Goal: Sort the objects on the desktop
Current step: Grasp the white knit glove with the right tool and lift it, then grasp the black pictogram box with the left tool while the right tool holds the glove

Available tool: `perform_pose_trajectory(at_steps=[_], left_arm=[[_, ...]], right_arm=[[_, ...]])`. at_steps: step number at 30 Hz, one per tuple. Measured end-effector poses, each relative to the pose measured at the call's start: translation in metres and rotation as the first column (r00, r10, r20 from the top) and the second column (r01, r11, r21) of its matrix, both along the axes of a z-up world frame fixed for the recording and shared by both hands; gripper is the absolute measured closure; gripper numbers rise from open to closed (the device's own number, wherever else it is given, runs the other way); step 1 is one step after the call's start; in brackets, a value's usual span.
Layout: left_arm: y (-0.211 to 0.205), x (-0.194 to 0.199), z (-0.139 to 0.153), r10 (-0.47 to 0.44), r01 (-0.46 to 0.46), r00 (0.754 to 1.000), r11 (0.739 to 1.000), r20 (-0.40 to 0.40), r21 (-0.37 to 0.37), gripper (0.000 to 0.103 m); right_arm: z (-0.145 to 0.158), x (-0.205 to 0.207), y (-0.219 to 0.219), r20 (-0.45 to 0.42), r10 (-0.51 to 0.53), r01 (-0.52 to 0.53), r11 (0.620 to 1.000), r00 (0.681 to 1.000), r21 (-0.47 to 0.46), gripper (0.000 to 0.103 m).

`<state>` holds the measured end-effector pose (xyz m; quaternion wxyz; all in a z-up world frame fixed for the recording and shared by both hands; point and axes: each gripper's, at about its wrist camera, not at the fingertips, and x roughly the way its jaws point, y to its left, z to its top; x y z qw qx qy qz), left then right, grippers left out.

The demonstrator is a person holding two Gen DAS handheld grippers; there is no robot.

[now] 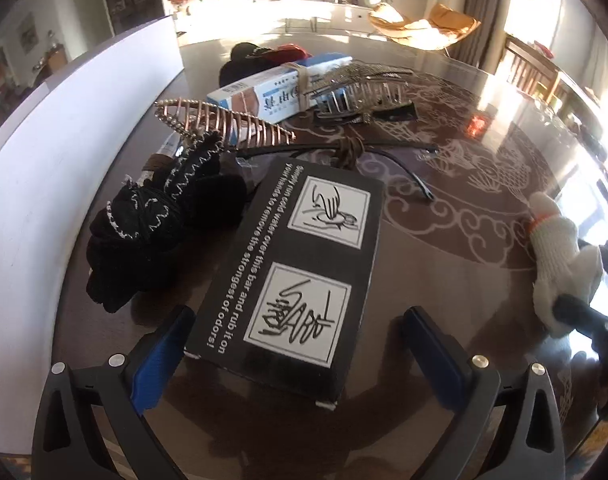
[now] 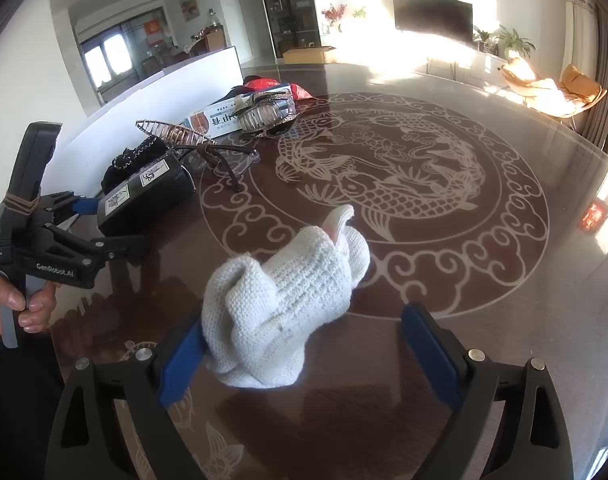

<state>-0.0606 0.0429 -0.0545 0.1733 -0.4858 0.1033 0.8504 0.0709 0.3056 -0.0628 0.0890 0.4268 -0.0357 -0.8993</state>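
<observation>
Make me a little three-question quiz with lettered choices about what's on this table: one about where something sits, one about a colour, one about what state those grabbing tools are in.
1. Where does the black box lie?
A. Between the left gripper's jaws
B. On top of the blue-and-white carton
C. Under the white glove

2. What colour is the knitted glove at the right gripper?
A. Red
B. White
C. Green

3. How do the right gripper's jaws stand?
A. Clamped tight on the glove
B. Shut with nothing between them
C. Wide open, the glove lying between them

Answers: 1 A, the left wrist view shows the box's near end between the two blue pads. 2 B, its knit is plainly white. 3 C, one pad stands well clear of the glove, which rests on the table.
</observation>
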Motion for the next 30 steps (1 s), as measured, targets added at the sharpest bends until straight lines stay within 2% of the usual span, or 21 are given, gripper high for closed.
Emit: perform_pose_trajectory(at_steps=[4, 10, 16, 30], left_arm=[[0.001, 0.007, -0.003, 0.050, -0.050, 0.998, 0.999, -0.042, 0.019, 0.000], [0.001, 0.006, -0.004, 0.076, -0.075, 0.995, 0.997, -0.057, 0.025, 0.000], [0.001, 0.008, -0.004, 0.086, -0.084, 0.994, 0.996, -0.061, 0.027, 0.000], [0.000, 0.008, -0.004, 0.088, -0.087, 0.994, 0.996, -0.061, 0.028, 0.000]], right_arm=[[0.000, 0.001, -0.003, -0.012, -0.018, 0.019, 0.999, 1.000, 0.037, 0.003], [-0.002, 0.000, -0.006, -0.008, -0.023, 0.024, 0.997, 1.000, 0.070, 0.000], [-0.001, 0.001, -0.009, -0.018, -0.042, 0.043, 0.993, 0.999, 0.109, 0.000], [-0.003, -0.001, -0.012, -0.008, -0.036, 0.036, 0.991, 0.999, 0.126, 0.000]])
